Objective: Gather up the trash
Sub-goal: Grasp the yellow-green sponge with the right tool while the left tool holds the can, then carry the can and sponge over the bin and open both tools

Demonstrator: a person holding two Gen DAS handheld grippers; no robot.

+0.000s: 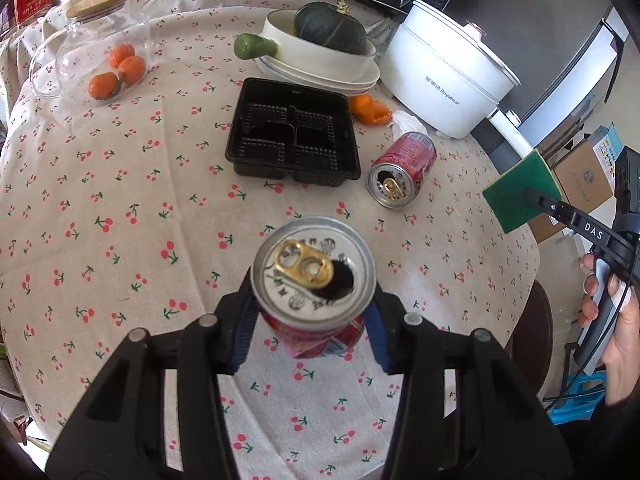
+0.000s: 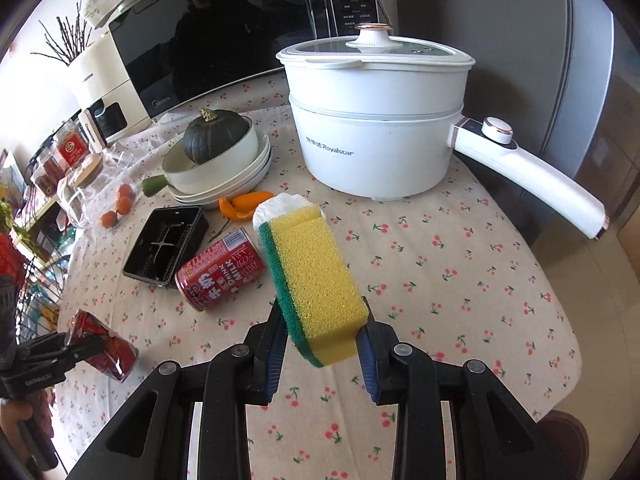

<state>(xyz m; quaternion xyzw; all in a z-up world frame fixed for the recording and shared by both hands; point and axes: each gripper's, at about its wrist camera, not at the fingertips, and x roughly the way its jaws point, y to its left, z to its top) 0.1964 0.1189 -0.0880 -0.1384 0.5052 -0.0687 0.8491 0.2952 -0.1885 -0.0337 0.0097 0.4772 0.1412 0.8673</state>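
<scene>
Closest to my left lens, a red drink can sits upright between the left tongs, blue pads pressed on its sides, opened top with the gold pull tab facing me, lifted off the cherry-print surface. From this side I see straight down into that can's mouth, which my right view cannot give; there the same can appears only side-on at the far left, in the black fingers.

My right tongs are clamped on a yellow-and-green sponge, held up on end above the cloth. In the left view that sponge shows only its green face, with the hand on the grip below it.

A second red can lies on its side just right of the black compartment tray; the right view shows its printed flank, the left its open end. Orange peel and a crumpled white tissue lie between the tray and the white electric pot. Only the right view shows the pot's glass lid and its long handle in full. Behind the tray, stacked white dishes carry a dark green squash.
</scene>
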